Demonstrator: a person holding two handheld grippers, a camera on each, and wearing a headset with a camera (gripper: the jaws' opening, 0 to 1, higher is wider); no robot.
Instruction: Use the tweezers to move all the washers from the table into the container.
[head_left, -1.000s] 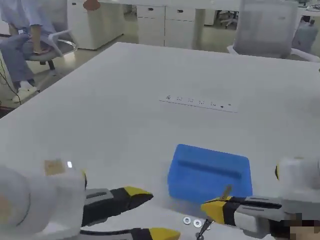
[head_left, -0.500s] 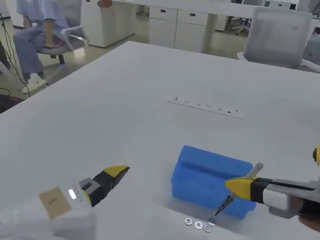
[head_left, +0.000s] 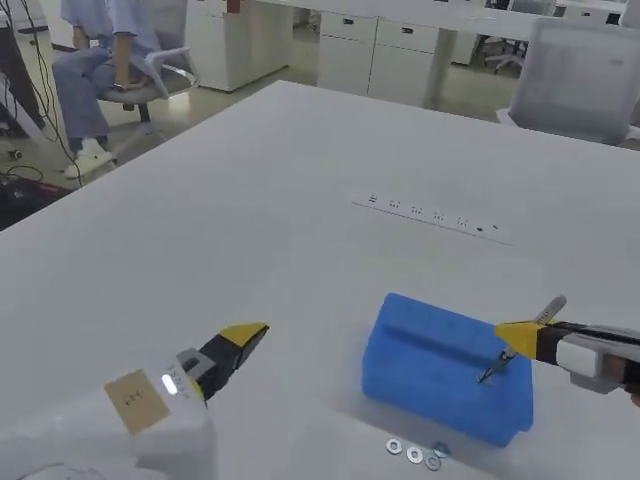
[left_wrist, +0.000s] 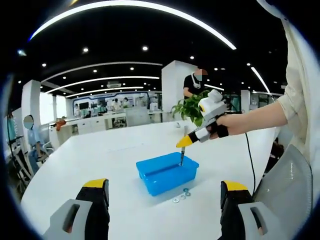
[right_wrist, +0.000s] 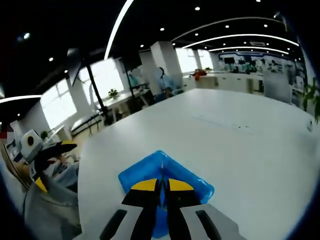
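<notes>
Three washers (head_left: 414, 455) lay near the counter's (head_left: 250, 200) front edge, just before the blue container (head_left: 447, 365). At front left, the left gripper (left_wrist: 165, 186) hung with its jaws wide apart. The right gripper (head_left: 515, 338), jaws clamped on the tweezers (head_left: 493, 370), pointed their tips into the container's right side.

Blue container (head_left: 445, 375), silver washers (head_left: 414, 455), white table (head_left: 250, 200), dark tweezers (head_left: 494, 369), black yellow-tipped right tool (right_wrist: 162, 184), pale grey chair (head_left: 575, 70)
</notes>
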